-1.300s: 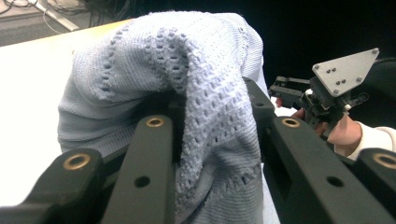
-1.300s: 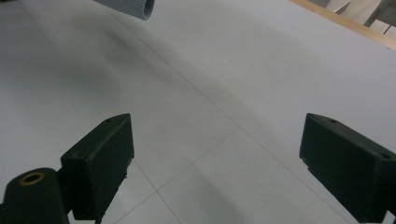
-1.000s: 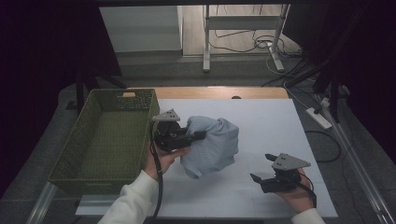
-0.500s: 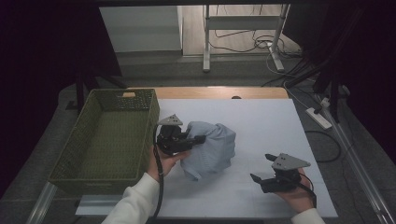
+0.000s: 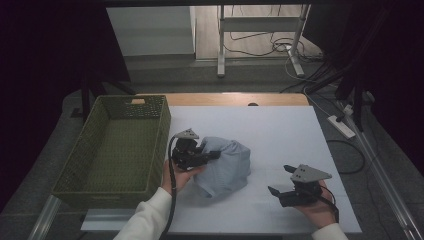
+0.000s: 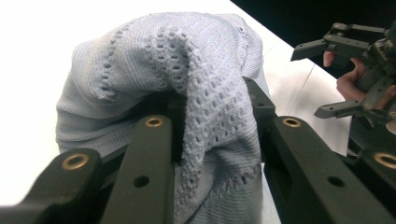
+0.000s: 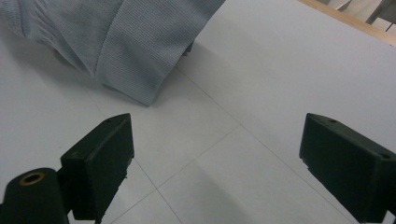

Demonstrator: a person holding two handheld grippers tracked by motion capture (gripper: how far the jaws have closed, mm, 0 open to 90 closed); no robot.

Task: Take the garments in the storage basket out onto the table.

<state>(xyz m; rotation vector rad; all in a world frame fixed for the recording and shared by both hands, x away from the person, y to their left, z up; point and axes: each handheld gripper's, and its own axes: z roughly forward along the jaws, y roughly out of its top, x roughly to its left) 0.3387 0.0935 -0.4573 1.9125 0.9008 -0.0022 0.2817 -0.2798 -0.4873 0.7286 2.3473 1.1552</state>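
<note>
The left tool [image 5: 209,156] is clamped on a fold of the pale blue knit cloth [image 5: 224,169]; in the left gripper view the fold [image 6: 210,140] runs up between the two black jaws, which press on it from both sides, and the rest of the cloth bulges above and beyond them. The cloth sits bunched in a heap on the white sheet [image 5: 280,135] that covers the bench, near the middle and just right of the basket [image 5: 95,150], with its lower edge resting on the sheet. The right tool [image 5: 283,181] has its jaws wide apart with nothing between them; in the right gripper view they frame bare sheet [image 7: 224,154], and a ribbed edge of the cloth [image 7: 135,51] lies farther off, apart from them. The right hand [image 5: 315,205] holds that tool low over the sheet's near right corner, well apart from the cloth. The green woven basket stands at the bench's left side. A strip of wooden bench top [image 5: 235,99] shows beyond the sheet. Behind it the room is dark, with a grey floor, a metal stand [image 5: 221,45] and loose cables [image 5: 260,47]; a power strip [image 5: 341,126] lies on the floor at the right.
</note>
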